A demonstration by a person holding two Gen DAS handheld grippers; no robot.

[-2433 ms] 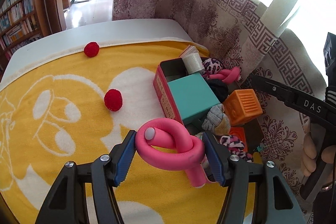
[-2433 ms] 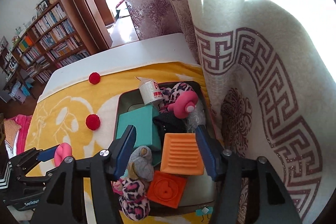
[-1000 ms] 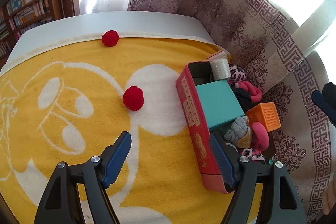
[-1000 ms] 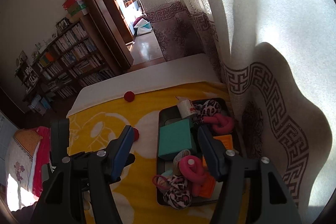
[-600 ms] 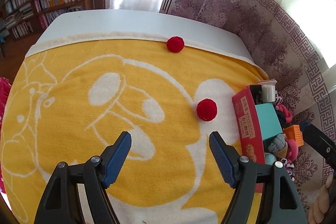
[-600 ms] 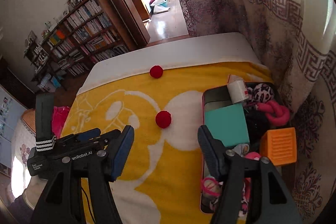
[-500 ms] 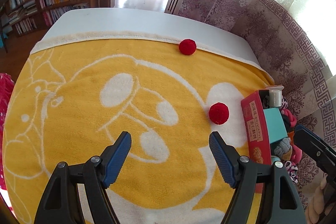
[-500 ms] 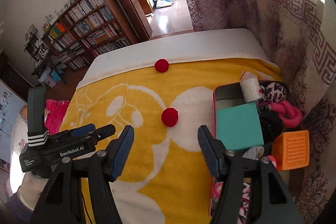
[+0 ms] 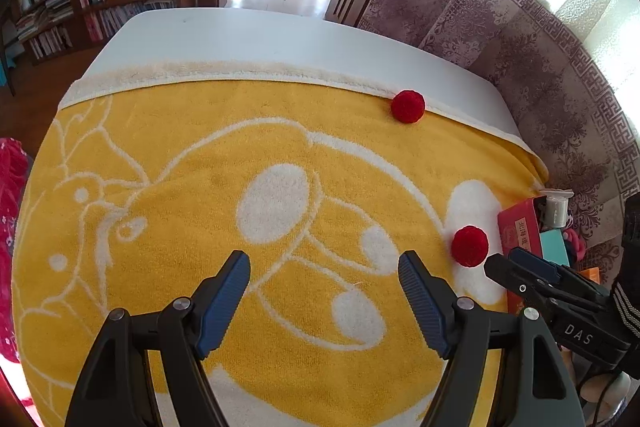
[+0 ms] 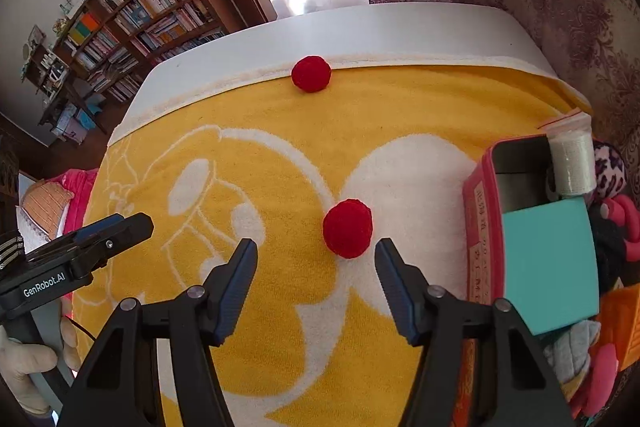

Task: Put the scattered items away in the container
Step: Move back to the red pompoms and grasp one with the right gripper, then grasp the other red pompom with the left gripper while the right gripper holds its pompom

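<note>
The near red pompom (image 10: 347, 233) lay on the yellow towel (image 10: 280, 155) just ahead of the right gripper (image 10: 316, 263), slightly toward its right finger, with both fingers spread wide and holding nothing. The risk, as I judged it, was that a round, soft ball could roll or squirt out if one pad touched first, or that the pads would snag the towel's pile and drag it. To the right of those fingers the red tin (image 10: 478, 227) stood close and already crowded, so a careless drop might bounce out. The left gripper (image 9: 324, 283), fingers also spread and empty, hovered over bare towel with plenty of room ahead. Farthest off, the second red pompom (image 9: 407, 106) sat at the towel's far hem beside the white tabletop (image 9: 256, 39), where a nudge could send it over the edge.
</note>
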